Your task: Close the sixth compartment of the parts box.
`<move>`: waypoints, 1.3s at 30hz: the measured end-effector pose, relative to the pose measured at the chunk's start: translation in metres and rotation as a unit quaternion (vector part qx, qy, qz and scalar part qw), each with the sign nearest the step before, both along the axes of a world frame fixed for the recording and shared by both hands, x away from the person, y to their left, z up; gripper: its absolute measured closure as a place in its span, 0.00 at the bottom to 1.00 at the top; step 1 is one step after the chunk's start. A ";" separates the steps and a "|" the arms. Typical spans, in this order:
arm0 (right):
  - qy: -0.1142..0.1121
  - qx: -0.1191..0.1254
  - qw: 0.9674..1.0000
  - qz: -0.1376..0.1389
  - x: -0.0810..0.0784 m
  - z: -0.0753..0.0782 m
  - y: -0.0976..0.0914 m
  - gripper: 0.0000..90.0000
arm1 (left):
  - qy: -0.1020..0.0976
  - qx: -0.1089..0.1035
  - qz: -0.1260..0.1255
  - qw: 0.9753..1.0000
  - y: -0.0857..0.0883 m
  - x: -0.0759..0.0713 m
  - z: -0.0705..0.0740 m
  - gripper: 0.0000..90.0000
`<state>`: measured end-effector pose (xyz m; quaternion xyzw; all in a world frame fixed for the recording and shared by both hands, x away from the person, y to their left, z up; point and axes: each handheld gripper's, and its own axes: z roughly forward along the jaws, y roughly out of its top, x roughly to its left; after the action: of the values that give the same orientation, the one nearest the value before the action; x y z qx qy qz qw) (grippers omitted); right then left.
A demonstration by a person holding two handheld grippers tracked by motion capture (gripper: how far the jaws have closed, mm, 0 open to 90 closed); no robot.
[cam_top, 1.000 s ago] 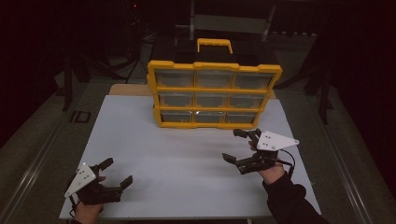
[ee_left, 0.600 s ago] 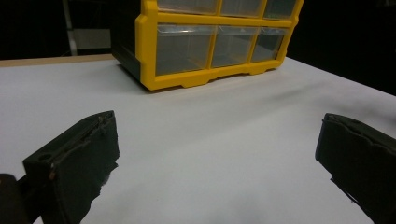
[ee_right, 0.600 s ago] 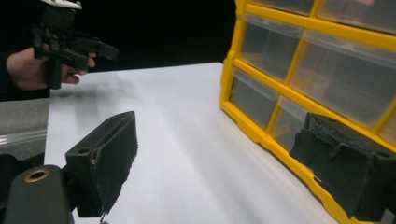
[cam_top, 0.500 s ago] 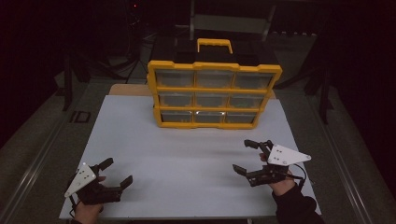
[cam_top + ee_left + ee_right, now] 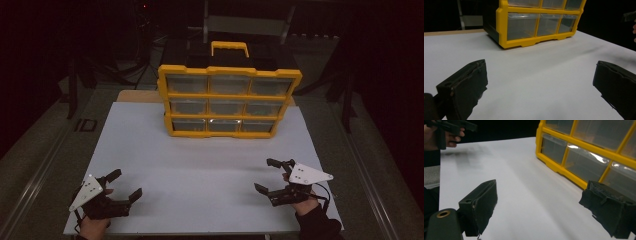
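Your left gripper (image 5: 123,185) is at the near left corner of the white table (image 5: 200,165), low over its surface, and its two jaws are spread wide with nothing between them. In the left gripper view the same gripper (image 5: 539,82) shows only bare white table between its black jaws, and far ahead stands the yellow drawer cabinet (image 5: 534,22). Your right gripper (image 5: 268,175) is at the near right side of the table, also just above the surface, and its jaws are spread apart and hold nothing. In the right gripper view this gripper (image 5: 539,207) points toward the lower right part of the cabinet (image 5: 586,152), which is near but not touching the jaws. The yellow drawer cabinet (image 5: 229,100) stands upright at the far middle of the table, with three rows of three clear drawers facing you and a yellow handle (image 5: 230,47) on top. All drawers look pushed in, and what is inside them you cannot tell from here. Both grippers are well apart from the cabinet and well apart from each other, one on each side of the near edge.
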<state>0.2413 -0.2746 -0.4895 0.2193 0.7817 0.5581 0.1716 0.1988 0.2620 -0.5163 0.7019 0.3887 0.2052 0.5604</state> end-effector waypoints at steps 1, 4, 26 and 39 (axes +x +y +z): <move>0.002 0.000 1.000 -0.003 0.000 -0.002 -0.001 0.13 | 0.000 0.000 0.000 1.000 0.000 0.000 0.000 0.00; 0.008 -0.006 1.000 -0.008 -0.001 -0.008 -0.004 0.12 | 0.000 0.000 -0.001 1.000 0.000 0.000 0.000 0.00; 0.040 -0.041 0.998 -0.033 0.002 -0.042 -0.016 0.12 | 0.000 0.000 -0.002 1.000 0.000 0.001 0.000 0.00; 0.047 -0.050 0.996 -0.055 0.005 -0.050 -0.020 0.12 | -0.001 0.001 -0.004 1.000 0.000 0.000 0.001 0.00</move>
<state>0.2460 -0.2945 -0.5394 0.2792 0.8024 0.4972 0.1763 0.1987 0.2620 -0.5158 0.7042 0.3847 0.2041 0.5607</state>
